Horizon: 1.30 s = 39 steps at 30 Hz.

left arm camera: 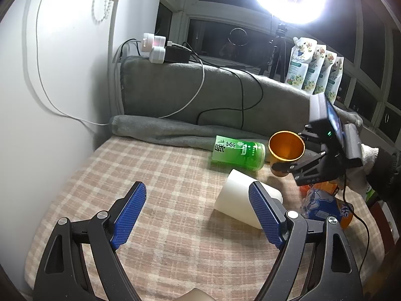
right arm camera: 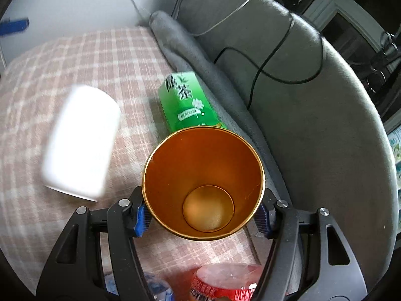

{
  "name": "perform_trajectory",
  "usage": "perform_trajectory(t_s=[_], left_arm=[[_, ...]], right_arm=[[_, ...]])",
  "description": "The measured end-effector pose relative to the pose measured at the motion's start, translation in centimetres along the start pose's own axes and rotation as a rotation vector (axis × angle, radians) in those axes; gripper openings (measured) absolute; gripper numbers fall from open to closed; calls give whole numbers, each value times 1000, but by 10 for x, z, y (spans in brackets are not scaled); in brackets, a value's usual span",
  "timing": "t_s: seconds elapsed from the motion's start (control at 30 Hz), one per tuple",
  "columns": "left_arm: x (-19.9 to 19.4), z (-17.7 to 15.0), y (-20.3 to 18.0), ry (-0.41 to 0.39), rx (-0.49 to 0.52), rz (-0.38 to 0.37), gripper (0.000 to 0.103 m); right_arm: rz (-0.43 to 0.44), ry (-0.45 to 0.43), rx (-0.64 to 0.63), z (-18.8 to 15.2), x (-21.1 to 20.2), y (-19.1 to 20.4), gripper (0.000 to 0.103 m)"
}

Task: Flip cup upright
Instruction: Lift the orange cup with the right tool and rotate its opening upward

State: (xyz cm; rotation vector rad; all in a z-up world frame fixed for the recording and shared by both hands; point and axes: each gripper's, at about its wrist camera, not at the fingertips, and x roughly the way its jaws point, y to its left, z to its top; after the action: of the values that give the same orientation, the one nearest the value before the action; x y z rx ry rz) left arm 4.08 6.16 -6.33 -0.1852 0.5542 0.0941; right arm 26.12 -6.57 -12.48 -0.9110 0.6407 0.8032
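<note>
Above the checked cloth (left arm camera: pixel 155 175), right gripper (right arm camera: pixel 203 215) clamps the gold cup (right arm camera: pixel 204 175) (mouth up); left gripper (left arm camera: pixel 198 210) gapes wide, holding nothing.

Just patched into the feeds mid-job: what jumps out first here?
The gold cup stands out, clamped in the right hand-held gripper with its open mouth facing that camera, just off the checked cloth. Behind it a green tea bottle lies on its side against the grey blanket. A white cup lies tipped over on the cloth ahead of the open left hand-held gripper.
</note>
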Motion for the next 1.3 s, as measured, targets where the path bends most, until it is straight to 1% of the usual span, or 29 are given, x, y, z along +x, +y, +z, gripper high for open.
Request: perform_trajectory(t_s=[0.13,0.2,0.27,0.37,0.47,0.5,0.57,0.7,0.8,0.9,1.0,1.07,1.17,1.3], left_arm=[[-6,0,-2,-13,-1,-12,84],[-10,-1,-3,-19,-1,-17,84],[-13,-2,-5,-21,-1,-26,84],[-20,-4,-7,-27,3,-42,84],[-25,-6,-9,-29,6,-55,84],[-27,-6,-10,-30,6,-62,84],[-30,-7,-11,-31,7,-71,84],[-37,-11,-14,-27,10,-89,84],[-41,-13,-15,-26,14,-98,84],[-45,-14,-16,-23,15,-104,84],[-46,-16,-15,-16,13,-111,84],[-46,-18,-16,-13,14,-111,84],[-46,-19,-16,-3,12,-113,84],[-45,-19,-15,5,12,-111,84]], right_arm=[[10,-51,42,-4,-29,0,68],[32,-85,85,-5,-51,-4,68],[64,-117,132,-10,-78,-7,68],[119,-146,182,-14,-101,1,68],[186,-145,244,-23,-122,11,68],[221,-138,275,-26,-127,15,68],[267,-129,322,-33,-129,24,68],[410,-73,444,-50,-131,41,68],[498,-19,489,-61,-124,62,68],[566,19,524,-69,-117,77,68],[659,77,602,-83,-103,86,68],[672,111,632,-88,-95,89,68],[665,163,667,-94,-77,92,68],[655,196,727,-99,-56,88,69]])
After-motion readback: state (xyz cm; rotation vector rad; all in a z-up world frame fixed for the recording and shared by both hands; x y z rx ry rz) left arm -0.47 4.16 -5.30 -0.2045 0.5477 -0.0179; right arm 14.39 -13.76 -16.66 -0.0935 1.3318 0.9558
